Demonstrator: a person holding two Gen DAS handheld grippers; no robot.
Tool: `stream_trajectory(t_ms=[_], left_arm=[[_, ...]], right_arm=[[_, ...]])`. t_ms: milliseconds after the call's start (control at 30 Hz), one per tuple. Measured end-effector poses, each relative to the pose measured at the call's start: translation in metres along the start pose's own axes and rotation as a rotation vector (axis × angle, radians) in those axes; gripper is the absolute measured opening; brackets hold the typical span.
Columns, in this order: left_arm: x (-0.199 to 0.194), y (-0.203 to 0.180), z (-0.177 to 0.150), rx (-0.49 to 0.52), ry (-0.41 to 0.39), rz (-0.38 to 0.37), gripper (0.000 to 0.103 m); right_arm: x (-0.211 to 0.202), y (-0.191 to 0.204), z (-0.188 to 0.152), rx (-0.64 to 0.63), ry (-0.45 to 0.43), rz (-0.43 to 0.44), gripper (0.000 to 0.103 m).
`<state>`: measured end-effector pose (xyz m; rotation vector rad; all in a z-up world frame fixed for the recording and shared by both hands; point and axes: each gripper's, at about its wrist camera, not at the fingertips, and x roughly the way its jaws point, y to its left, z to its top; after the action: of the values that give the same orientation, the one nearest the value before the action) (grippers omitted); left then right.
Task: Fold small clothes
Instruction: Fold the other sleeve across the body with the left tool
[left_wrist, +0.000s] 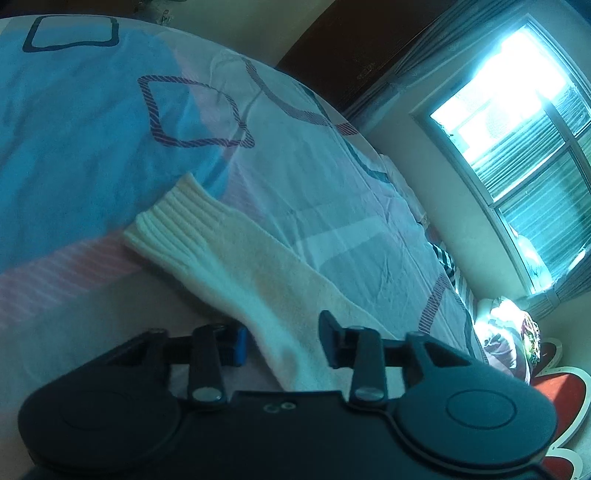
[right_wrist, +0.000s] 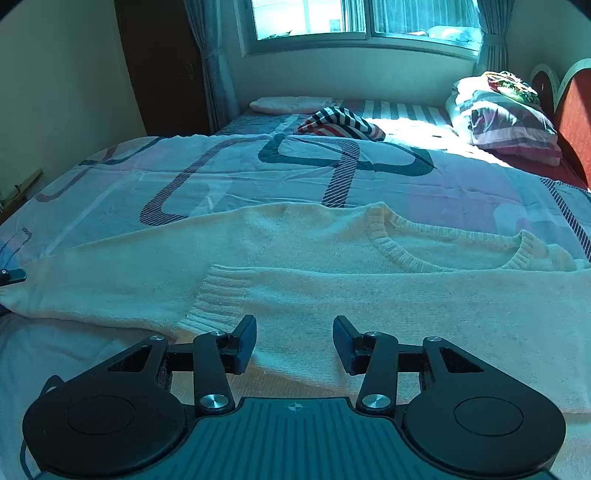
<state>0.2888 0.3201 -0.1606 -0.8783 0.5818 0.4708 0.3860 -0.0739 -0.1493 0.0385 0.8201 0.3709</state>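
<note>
Two views | left wrist shows only my left gripper (left_wrist: 283, 341) released astride the cream sweater's (left_wrist: 236, 266) sleeve | right wrist shows whole sweater (right_wrist: 332, 280) flat on the bedspread (right_wrist: 258, 173), right gripper (right_wrist: 294, 345) released over its folded sleeve

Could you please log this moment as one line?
left claw: open, astride sleeve | right claw: open over white sweater | bed

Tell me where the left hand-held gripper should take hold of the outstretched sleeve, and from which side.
Probably grip the sleeve at its ribbed cuff, the free far end. It lies flat on the bedspread, so come down from above with one finger either side of its narrow width. The left hand-held gripper is open, straddling the sleeve nearer the body, so moving forward along it should do.
</note>
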Motion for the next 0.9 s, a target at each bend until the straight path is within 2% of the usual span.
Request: stream_trajectory(t_ms=[33, 67, 200, 300, 400, 500, 667, 767, 833, 900], left_arm=[[0.001, 0.001, 0.001, -0.005, -0.002, 0.011, 0.006], [0.001, 0.001, 0.001, -0.005, -0.003, 0.01, 0.002], [-0.011, -0.025, -0.001, 0.098, -0.029, -0.032, 0.003], [-0.025, -0.066, -0.01, 0.205, -0.027, -0.123, 0.003], [-0.033, -0.118, -0.029, 0.317, 0.011, -0.237, 0.003], [-0.035, -0.166, -0.059, 0.419, 0.061, -0.331, 0.003], [-0.023, -0.234, -0.134, 0.571, 0.208, -0.451, 0.003], [-0.008, -0.255, -0.184, 0.652, 0.304, -0.467, 0.003], [0.003, -0.26, -0.207, 0.699, 0.354, -0.441, 0.004], [0.011, -0.257, -0.223, 0.723, 0.394, -0.404, 0.017]], right_arm=[[0.004, 0.001, -0.001, -0.006, 0.012, -0.002, 0.046], [0.008, 0.001, -0.004, -0.018, 0.02, -0.007, 0.046], [0.011, 0.003, -0.004, -0.065, 0.018, -0.015, 0.046], [-0.001, -0.009, 0.001, 0.025, -0.003, 0.032, 0.046], [-0.017, -0.019, 0.004, 0.07, -0.036, 0.037, 0.046], [-0.033, -0.033, 0.004, 0.096, -0.055, 0.034, 0.046], [-0.057, -0.06, -0.004, 0.132, -0.075, 0.014, 0.046], [-0.07, -0.077, -0.012, 0.152, -0.078, -0.006, 0.046], [-0.075, -0.086, -0.018, 0.17, -0.074, -0.015, 0.046], [-0.08, -0.093, -0.023, 0.182, -0.068, -0.019, 0.046]])
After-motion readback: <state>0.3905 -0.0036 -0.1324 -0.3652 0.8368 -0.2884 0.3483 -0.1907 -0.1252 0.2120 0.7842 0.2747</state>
